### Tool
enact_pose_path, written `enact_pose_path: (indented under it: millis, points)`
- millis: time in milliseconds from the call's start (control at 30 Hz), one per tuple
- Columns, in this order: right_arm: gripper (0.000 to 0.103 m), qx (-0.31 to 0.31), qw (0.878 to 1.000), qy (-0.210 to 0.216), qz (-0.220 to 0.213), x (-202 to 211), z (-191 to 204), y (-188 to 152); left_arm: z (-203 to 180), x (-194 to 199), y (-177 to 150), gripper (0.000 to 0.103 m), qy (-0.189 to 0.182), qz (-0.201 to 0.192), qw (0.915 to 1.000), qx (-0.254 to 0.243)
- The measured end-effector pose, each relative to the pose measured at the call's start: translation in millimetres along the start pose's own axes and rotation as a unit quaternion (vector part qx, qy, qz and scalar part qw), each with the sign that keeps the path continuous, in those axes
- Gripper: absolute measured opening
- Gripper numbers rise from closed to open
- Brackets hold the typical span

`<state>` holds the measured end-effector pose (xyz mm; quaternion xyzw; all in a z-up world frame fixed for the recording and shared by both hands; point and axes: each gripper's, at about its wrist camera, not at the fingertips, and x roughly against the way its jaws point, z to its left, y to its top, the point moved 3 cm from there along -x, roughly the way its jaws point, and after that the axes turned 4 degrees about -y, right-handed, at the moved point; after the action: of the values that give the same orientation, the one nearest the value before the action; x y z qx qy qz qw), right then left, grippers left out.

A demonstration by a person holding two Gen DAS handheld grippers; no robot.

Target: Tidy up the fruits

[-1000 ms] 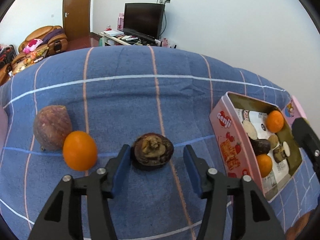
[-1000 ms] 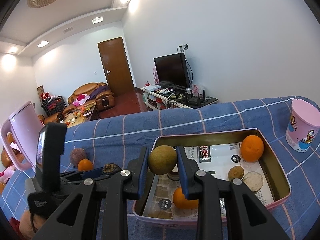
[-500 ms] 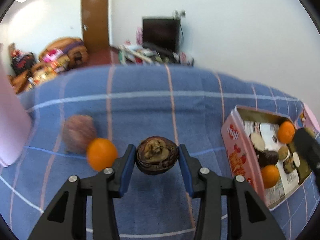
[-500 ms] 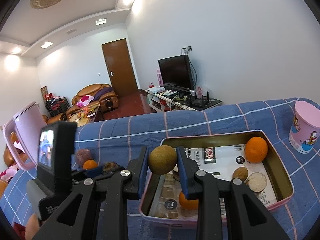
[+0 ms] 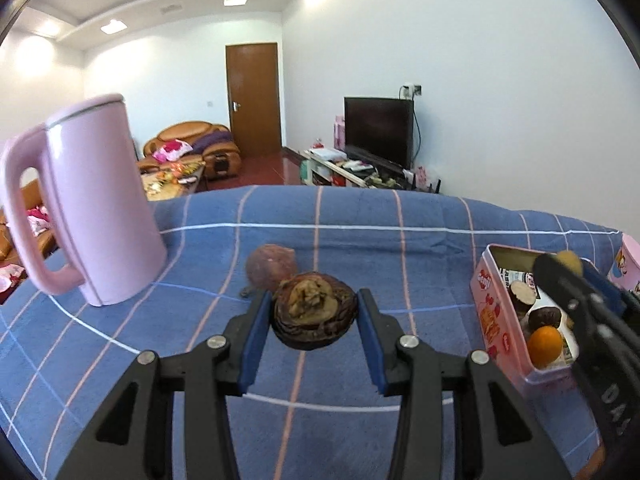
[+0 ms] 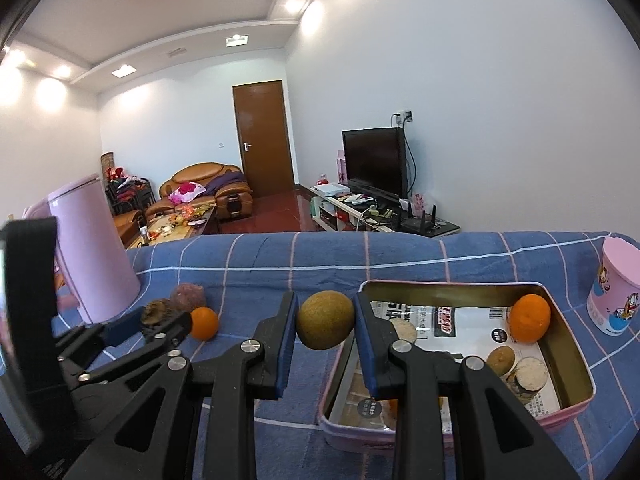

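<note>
My left gripper is shut on a dark brown wrinkled fruit and holds it above the blue checked cloth. A purplish-brown fruit lies just behind it. My right gripper is shut on a round greenish-brown fruit, held over the left edge of the pink tin. The tin holds an orange and several smaller fruits. Another orange lies on the cloth left of the tin. The left gripper also shows in the right wrist view.
A tall pink jug stands at the left of the cloth. A pink cartoon cup stands right of the tin. The table's far edge drops off to a living room with a sofa and TV.
My left gripper closed on the dark brown fruit and lifted it off the cloth. My right gripper, still holding its fruit, drifted left toward the tin's left edge.
</note>
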<state>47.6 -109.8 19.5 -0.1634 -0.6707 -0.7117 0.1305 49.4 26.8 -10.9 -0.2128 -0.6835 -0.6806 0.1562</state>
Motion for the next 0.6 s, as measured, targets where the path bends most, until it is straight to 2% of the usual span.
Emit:
enact_pose_path:
  millis: [167,600]
  points:
    - [0.030,0.009,1.000,0.001,0.010,-3.0,8.9,-7.7,-4.3,5.7,-0.8,0.045,0.004,-0.014,0.9998,-0.009]
    - [0.030,0.032,0.999,-0.017,-0.010,18.1,12.2,-12.1,-7.3,12.6,-4.6,0.045,0.004,-0.019,0.9997,-0.013]
